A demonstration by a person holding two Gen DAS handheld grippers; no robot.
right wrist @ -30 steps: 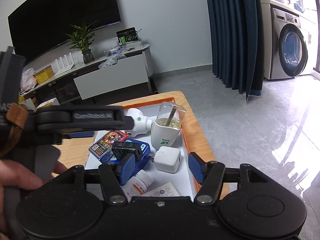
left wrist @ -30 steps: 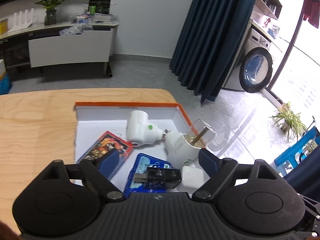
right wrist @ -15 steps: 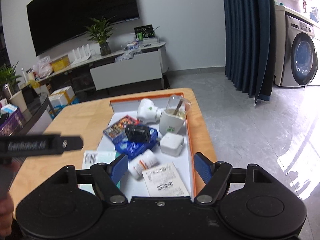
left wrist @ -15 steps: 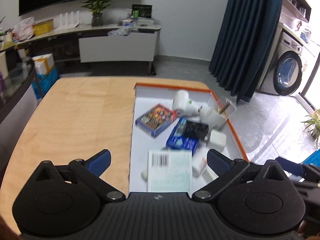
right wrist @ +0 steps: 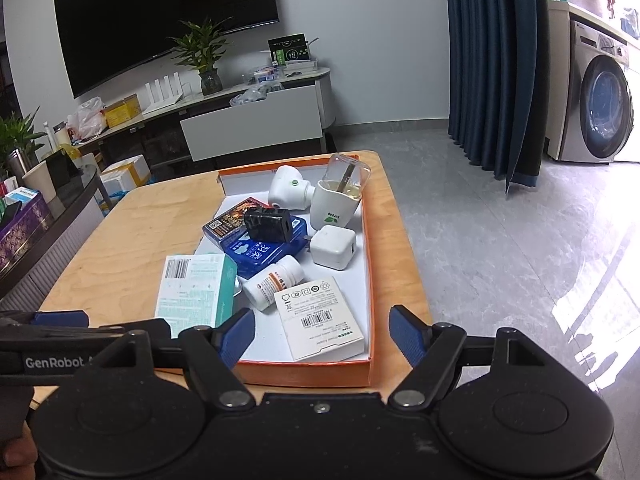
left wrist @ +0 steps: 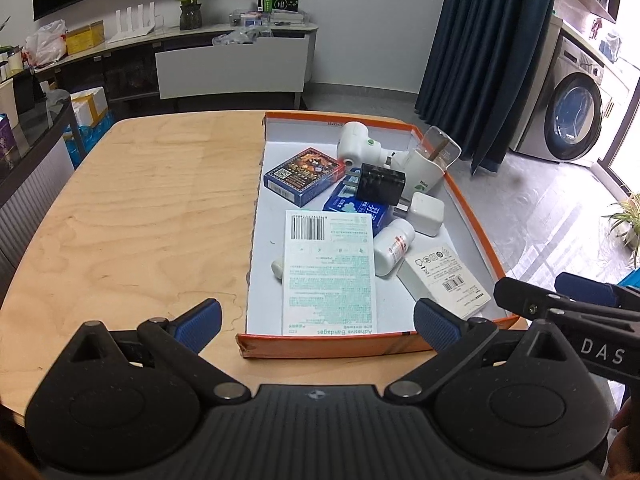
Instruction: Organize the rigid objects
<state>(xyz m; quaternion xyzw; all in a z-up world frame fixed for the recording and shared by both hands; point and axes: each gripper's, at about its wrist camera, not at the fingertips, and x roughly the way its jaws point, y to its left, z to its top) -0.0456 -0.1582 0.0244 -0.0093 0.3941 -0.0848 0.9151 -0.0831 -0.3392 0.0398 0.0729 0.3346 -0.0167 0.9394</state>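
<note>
Wooden worktop (left wrist: 152, 216) — carries an orange-rimmed tray (left wrist: 472, 216) at its right end.
Tray contents, largest first: adhesive-bandage box (left wrist: 329, 272); white labelled box (right wrist: 320, 316); blue box (right wrist: 264, 254) with black charger (right wrist: 267, 224) lying on it; card pack (left wrist: 304, 175); white diffuser cup (right wrist: 338, 204); white charger cube (right wrist: 333, 249); pill bottle (right wrist: 272, 282).
Left tool (left wrist: 316, 320) and right tool (right wrist: 322, 330) — both released, empty, at the tray's near edge.
</note>
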